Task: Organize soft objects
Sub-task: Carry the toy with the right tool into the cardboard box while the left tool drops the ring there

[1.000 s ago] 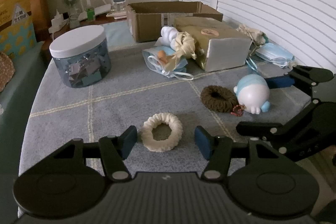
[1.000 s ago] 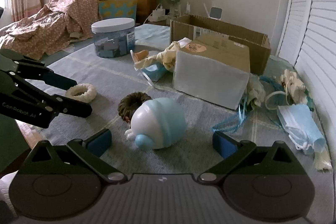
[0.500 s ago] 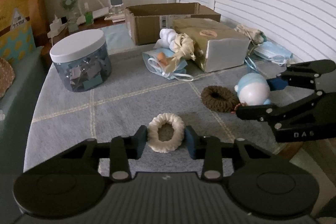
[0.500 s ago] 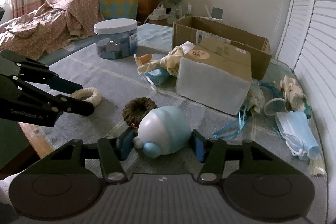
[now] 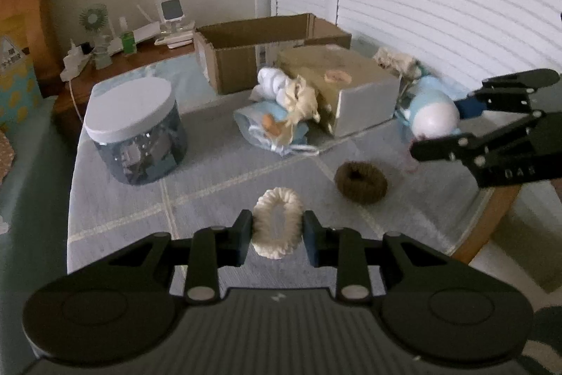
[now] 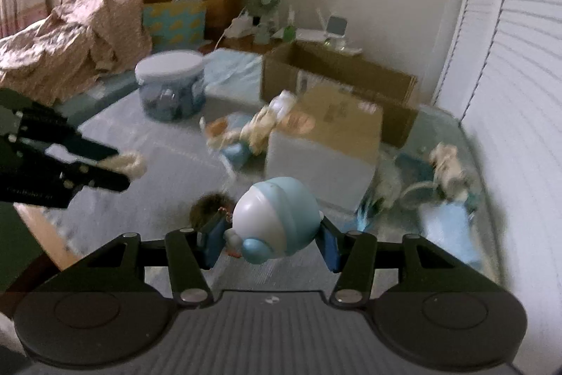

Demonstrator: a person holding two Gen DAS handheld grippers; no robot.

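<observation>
**Q:** While both claws are closed on something, how far along does the tidying look?

**A:** Early, I'd judge. Left gripper (image 5: 277,227) pinches a cream scrunchie (image 5: 278,223) between its two pads, squeezed into an upright oval and apparently lifted off the grey checked tablecloth (image 5: 217,164). Right gripper (image 6: 268,236) clamps a pale blue and white squishy toy (image 6: 275,220), also raised above the cloth. Neither item has reached a container yet.

**Q:** What is left?

**A:** A brown scrunchie (image 5: 361,177) lies on the cloth near the left claw. Further back, a heap of face masks and cloth bits (image 5: 284,115) leans against a closed carton (image 5: 347,86). More masks and fabric (image 6: 446,171) sit by the shutters.

**Q:** Where might things go?

**A:** Possibly the open cardboard box (image 5: 260,48) at the far end; that is a guess. A lidded jar (image 5: 135,132) stands to the left.

**Q:** And the pose?

**A:** Both grippers point forward at about the same height, well apart, right one reaching across from the table's edge.
</observation>
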